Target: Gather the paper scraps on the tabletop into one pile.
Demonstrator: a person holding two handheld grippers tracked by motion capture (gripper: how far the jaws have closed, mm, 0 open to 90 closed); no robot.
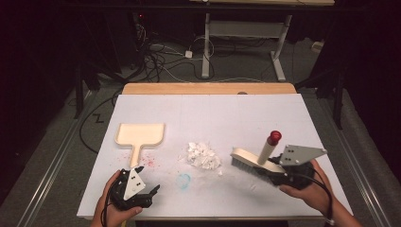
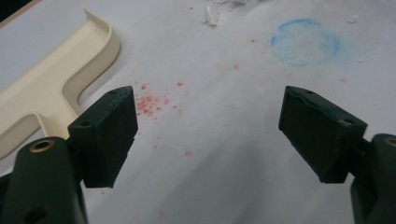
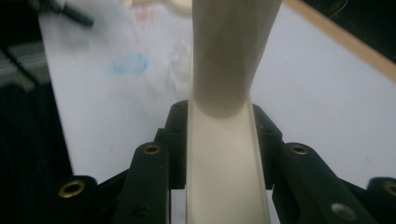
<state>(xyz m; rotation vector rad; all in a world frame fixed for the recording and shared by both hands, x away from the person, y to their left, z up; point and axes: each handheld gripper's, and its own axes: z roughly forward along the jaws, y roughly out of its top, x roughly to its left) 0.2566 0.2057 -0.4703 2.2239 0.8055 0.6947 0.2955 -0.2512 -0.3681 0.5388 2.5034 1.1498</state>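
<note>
A heap of crumpled white paper scraps (image 1: 204, 156) lay mid-bench (image 1: 213, 113) between the cream plastic dustpan (image 1: 140, 135) and the red-capped brush (image 1: 257, 159), which the right tongs (image 1: 278, 173) clamped. The left tongs (image 1: 146, 179) gaped wide near the dustpan's handle, over red specks (image 2: 149, 103) and a blue chalky ring (image 2: 305, 42).

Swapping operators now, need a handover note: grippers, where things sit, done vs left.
Right gripper: shut on the brush, near the table's right side.
Left gripper: open, empty, over the white sheet just beside the dustpan handle.
Paper scraps: piled mid-table, between dustpan and brush.
Done: brush picked up.
Left: grab the dustpan, sweep the scraps in. Red specks and a blue ring mark stain the sheet.
</note>
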